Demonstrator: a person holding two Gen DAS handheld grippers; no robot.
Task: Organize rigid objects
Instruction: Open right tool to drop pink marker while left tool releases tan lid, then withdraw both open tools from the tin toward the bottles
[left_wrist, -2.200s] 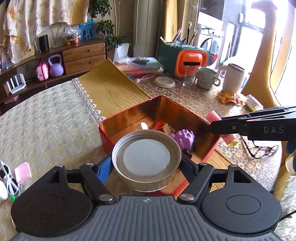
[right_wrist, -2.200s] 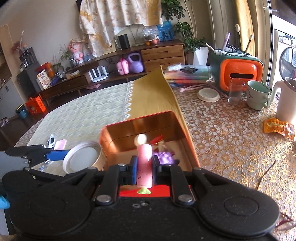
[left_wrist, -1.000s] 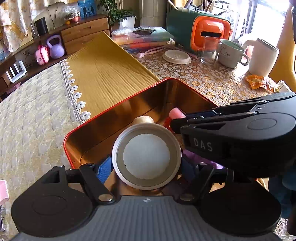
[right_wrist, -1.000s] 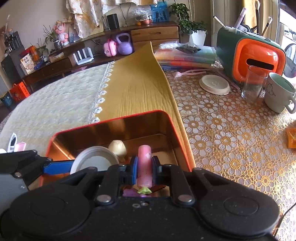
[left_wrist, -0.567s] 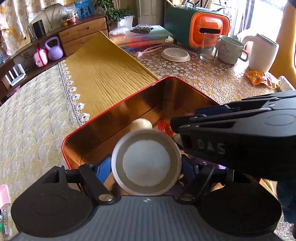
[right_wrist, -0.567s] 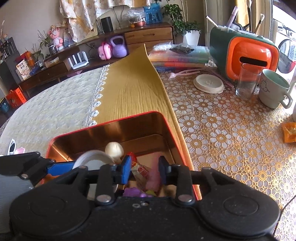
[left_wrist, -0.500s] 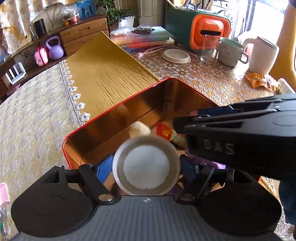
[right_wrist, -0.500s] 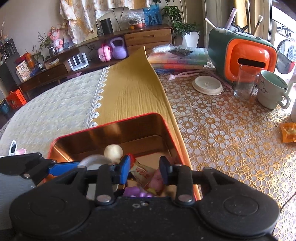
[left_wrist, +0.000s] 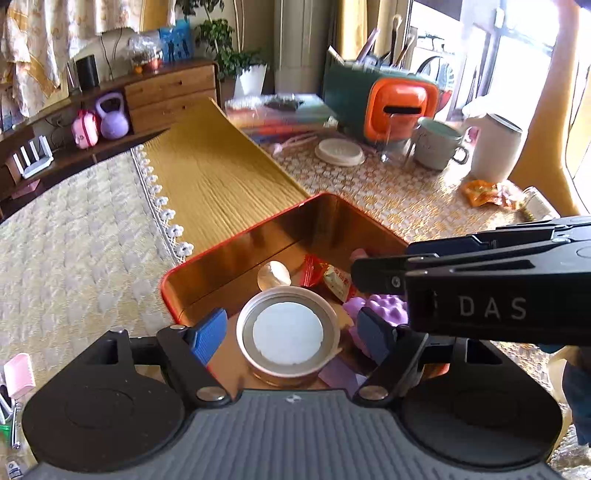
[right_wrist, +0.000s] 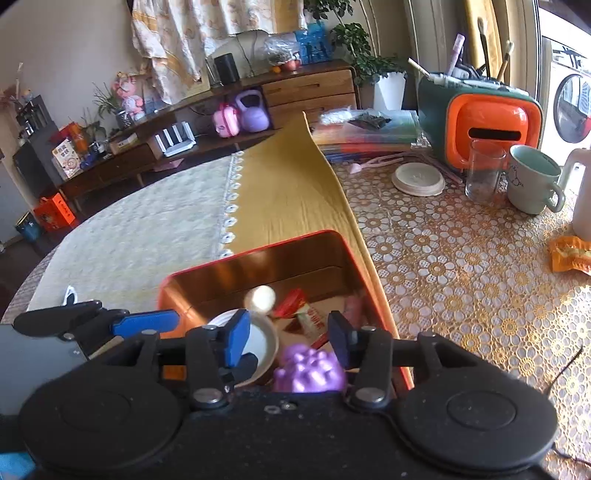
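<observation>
1. Left gripper (left_wrist: 290, 328) fingers spread, gripping nothing (round silver metal lid (left_wrist: 287, 334) loose between them).
2. Lid sits inside red rectangular tin box (left_wrist: 236, 236), near its front-left corner.
3. Right gripper (right_wrist: 288, 338) fingers apart, empty, over box.

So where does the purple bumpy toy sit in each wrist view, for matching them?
Left wrist: purple bumpy toy right of centre, beside the round tin.
Right wrist: low centre, between the open fingers.
Shared landmark: the red box.
</observation>
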